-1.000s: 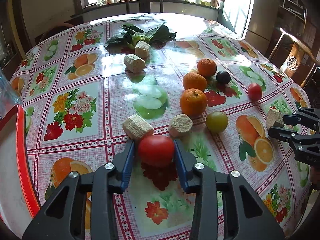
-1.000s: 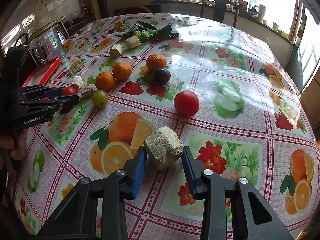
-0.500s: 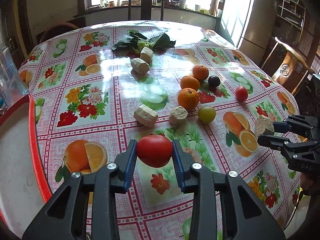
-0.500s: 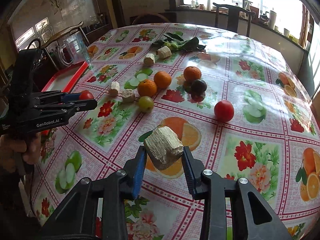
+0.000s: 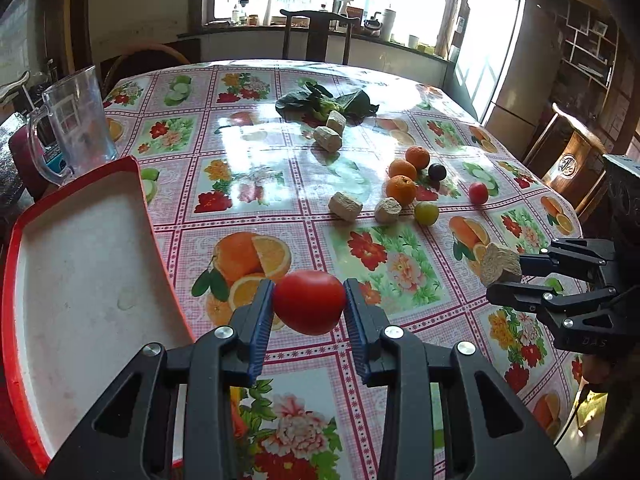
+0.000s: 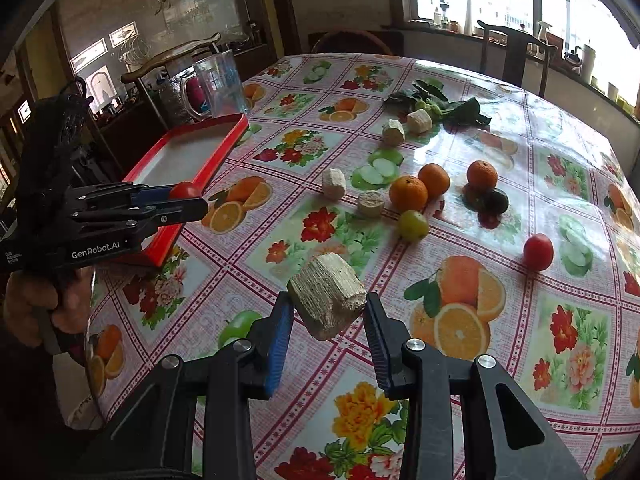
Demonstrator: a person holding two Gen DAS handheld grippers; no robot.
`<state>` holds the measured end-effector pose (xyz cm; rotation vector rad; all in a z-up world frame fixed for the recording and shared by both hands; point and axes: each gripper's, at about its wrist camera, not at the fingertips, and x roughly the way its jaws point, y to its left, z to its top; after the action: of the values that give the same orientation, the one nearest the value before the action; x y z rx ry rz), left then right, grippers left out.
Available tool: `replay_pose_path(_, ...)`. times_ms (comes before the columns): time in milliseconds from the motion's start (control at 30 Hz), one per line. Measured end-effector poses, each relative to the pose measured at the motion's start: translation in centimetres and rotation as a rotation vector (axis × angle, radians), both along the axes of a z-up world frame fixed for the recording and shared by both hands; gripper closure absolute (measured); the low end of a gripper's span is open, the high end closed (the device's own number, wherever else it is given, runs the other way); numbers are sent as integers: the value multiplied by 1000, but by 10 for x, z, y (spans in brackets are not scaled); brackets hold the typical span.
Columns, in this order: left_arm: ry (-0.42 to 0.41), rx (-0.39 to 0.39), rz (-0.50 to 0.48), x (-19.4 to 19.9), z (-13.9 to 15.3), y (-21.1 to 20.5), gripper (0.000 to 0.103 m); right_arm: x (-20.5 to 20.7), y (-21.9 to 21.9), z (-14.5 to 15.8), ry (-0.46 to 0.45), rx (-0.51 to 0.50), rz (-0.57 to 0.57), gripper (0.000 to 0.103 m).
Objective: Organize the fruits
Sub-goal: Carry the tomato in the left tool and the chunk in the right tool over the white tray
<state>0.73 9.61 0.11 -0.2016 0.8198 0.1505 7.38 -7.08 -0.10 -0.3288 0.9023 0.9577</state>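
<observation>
My left gripper (image 5: 309,307) is shut on a red tomato (image 5: 309,306) and holds it above the tablecloth, just right of the red-rimmed white tray (image 5: 84,264). In the right wrist view the same gripper (image 6: 192,200) hangs by the tray's (image 6: 188,152) near corner with the tomato (image 6: 185,191) in it. A pale beige sugarcane chunk (image 6: 327,295) is clamped in my right gripper (image 6: 326,312), lifted off the table; the left wrist view shows that gripper (image 5: 502,278) with the chunk (image 5: 500,263) at the right. Three oranges (image 6: 408,193), a green fruit (image 6: 413,225), a dark plum (image 6: 495,200) and another tomato (image 6: 538,252) lie mid-table.
Several more cane chunks (image 5: 345,206) lie on the floral tablecloth (image 5: 384,256). Leafy greens (image 5: 324,102) sit at the far side. A clear glass jug (image 5: 80,120) stands behind the tray. Wooden chairs (image 5: 316,36) ring the round table. A person's hand (image 6: 44,304) grips the left tool.
Both grippers have risen and swung left toward the tray, each still holding its load. The tray has come much further into the left wrist view.
</observation>
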Motion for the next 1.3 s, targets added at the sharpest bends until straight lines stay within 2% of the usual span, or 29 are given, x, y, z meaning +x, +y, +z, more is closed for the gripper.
replay_pose_path(400, -36, 7, 104, -50, 13, 46, 71, -32, 56, 11, 10, 38, 114, 67)
replay_pose_path(800, -49, 5, 260, -91, 15, 106, 71, -66, 129, 15, 44, 72, 262, 67)
replay_pose_path(1133, -10, -14, 369, -108, -8, 154, 71, -84, 198, 0, 84, 34, 362, 67)
replay_pose_path(1300, 11, -37, 382, -107, -21, 166, 71, -88, 219, -15, 107, -6, 384, 67)
